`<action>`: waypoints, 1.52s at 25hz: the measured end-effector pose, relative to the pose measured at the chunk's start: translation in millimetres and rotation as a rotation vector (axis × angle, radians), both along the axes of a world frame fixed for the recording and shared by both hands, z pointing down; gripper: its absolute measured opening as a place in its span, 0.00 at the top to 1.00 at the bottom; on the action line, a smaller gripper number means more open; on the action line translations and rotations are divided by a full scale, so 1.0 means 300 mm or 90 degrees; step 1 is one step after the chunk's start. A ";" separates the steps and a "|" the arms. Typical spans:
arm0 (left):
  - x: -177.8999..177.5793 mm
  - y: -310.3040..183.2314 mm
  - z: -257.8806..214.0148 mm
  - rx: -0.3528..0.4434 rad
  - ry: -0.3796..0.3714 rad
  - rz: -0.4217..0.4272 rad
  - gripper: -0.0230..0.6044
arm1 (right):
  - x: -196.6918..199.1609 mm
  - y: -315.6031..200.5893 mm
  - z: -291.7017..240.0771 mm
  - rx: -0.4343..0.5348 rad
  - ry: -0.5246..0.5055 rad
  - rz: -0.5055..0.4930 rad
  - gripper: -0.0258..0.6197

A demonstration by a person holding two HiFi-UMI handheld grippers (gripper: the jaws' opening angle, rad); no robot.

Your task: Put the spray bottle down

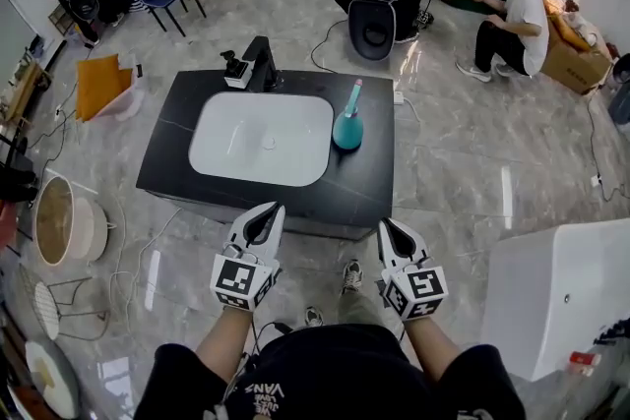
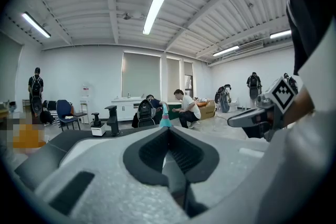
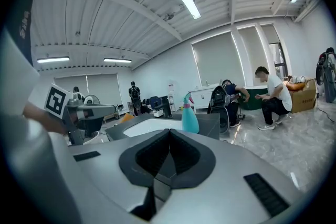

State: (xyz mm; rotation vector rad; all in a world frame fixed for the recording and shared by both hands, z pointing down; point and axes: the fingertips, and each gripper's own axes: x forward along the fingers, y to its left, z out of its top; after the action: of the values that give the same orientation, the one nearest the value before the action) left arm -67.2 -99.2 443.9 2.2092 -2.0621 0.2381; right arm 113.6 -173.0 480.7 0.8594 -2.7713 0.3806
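Observation:
A teal spray bottle [image 1: 347,126] with a pink-tipped nozzle stands upright on the dark counter [image 1: 369,182], just right of the white basin [image 1: 261,138]. Nothing touches it. Both grippers hang off the counter's near edge, close to the person's body. My left gripper [image 1: 274,209] is shut with nothing between its jaws, and so is my right gripper [image 1: 386,224]. In the left gripper view the bottle [image 2: 165,115] shows beyond the closed tips [image 2: 168,127]. In the right gripper view the bottle [image 3: 189,115] stands ahead of the closed tips [image 3: 169,130], slightly to their right.
A black faucet [image 1: 261,62] and a small white-and-black device [image 1: 234,72] sit at the counter's far edge. Two people [image 1: 512,15] crouch on the floor behind. A white tub [image 1: 561,300] stands at the right, a round basin [image 1: 64,221] at the left.

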 end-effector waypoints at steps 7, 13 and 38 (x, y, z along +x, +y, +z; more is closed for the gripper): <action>0.026 0.213 -0.022 0.018 0.004 -0.004 0.95 | 0.007 0.170 -0.009 0.008 -0.007 0.002 0.96; 0.053 0.397 -0.033 0.031 0.015 -0.014 0.95 | 0.010 0.318 -0.013 0.010 -0.005 -0.012 0.96; 0.104 0.709 0.024 0.029 0.041 -0.031 0.95 | 0.013 0.593 0.019 0.019 0.033 -0.044 0.96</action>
State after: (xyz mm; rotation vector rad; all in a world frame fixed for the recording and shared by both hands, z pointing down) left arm -36.0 113.6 451.2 2.1593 -2.1054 0.1151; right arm 117.6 5.0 486.3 0.7672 -2.7565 0.3013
